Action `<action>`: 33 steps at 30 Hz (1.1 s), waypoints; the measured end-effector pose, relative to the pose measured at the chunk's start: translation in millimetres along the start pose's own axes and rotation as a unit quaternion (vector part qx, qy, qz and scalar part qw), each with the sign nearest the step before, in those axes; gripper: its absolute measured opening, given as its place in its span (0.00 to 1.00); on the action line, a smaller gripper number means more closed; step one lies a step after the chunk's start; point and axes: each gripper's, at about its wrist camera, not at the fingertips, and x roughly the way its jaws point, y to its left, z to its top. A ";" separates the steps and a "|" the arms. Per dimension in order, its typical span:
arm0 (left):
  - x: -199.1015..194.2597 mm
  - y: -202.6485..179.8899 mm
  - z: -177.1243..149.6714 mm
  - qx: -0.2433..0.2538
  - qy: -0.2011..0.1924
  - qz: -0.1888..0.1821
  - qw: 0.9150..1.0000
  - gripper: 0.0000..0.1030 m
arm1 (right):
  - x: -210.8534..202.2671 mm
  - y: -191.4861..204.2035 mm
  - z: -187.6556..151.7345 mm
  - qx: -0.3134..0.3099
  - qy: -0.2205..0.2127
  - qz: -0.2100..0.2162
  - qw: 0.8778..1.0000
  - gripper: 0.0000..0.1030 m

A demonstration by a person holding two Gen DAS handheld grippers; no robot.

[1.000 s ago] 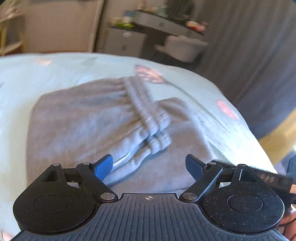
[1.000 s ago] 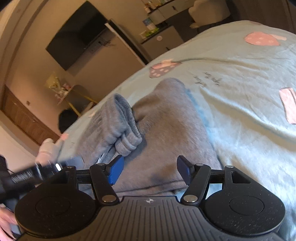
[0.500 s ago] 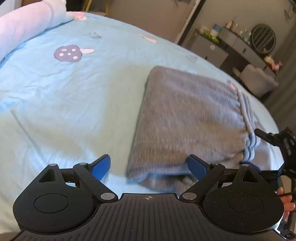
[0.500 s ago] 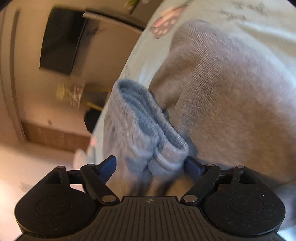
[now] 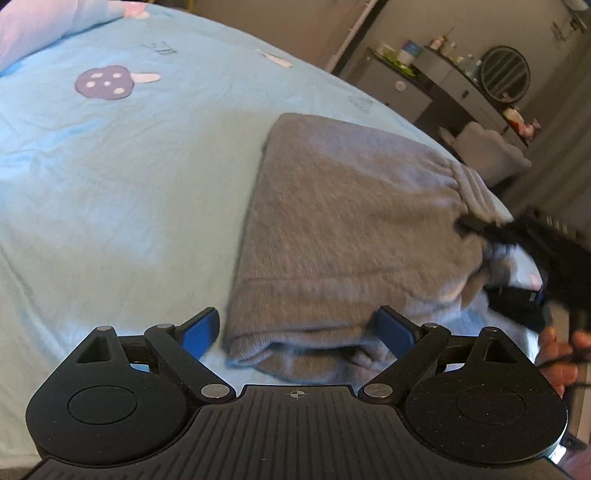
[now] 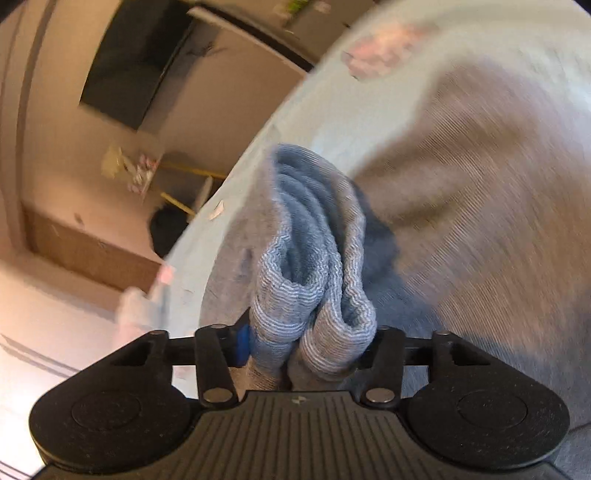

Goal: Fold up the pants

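Note:
Grey pants lie folded on the light blue bed sheet. My left gripper is open, its blue fingertips on either side of the near folded corner, low over the sheet. My right gripper is shut on the bunched ribbed waistband of the pants. In the left wrist view the right gripper shows blurred at the right edge of the pants, at the waistband.
The bed edge runs behind the pants, with a dresser, a round mirror and a padded chair beyond. A pink pillow lies at the far left. A wall television shows in the right wrist view.
My right gripper closed onto the waistband. My left gripper swung from above the waistband to the near folded corner and moved slightly closer to it, still open.

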 end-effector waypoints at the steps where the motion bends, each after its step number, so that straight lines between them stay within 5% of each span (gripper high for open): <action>1: -2.3 -3.4 -1.4 0.011 0.001 -0.013 1.000 0.92 | -4.7 15.0 -0.2 -0.026 -0.009 -0.004 1.000 0.44; 9: 13.5 -21.3 -7.8 0.066 0.025 0.030 0.997 0.90 | -76.1 92.4 -8.4 -0.128 -0.107 0.056 0.984 0.42; 13: 5.8 -15.2 -8.0 0.050 0.006 0.036 0.998 0.85 | -116.5 94.0 -5.3 -0.137 -0.147 0.066 0.977 0.42; 19: -0.9 -16.6 -8.3 0.049 0.003 0.045 0.998 0.84 | -145.4 49.8 -2.8 -0.125 -0.168 0.020 0.978 0.42; 26: -3.7 -20.9 -9.7 0.054 0.028 0.067 0.996 0.86 | -115.2 -40.8 -16.1 -0.049 -0.092 -0.114 0.988 0.59; 33: -20.9 -29.6 -9.6 0.044 0.047 0.055 0.996 0.87 | -134.5 -89.5 -4.1 0.042 -0.093 0.002 0.995 0.81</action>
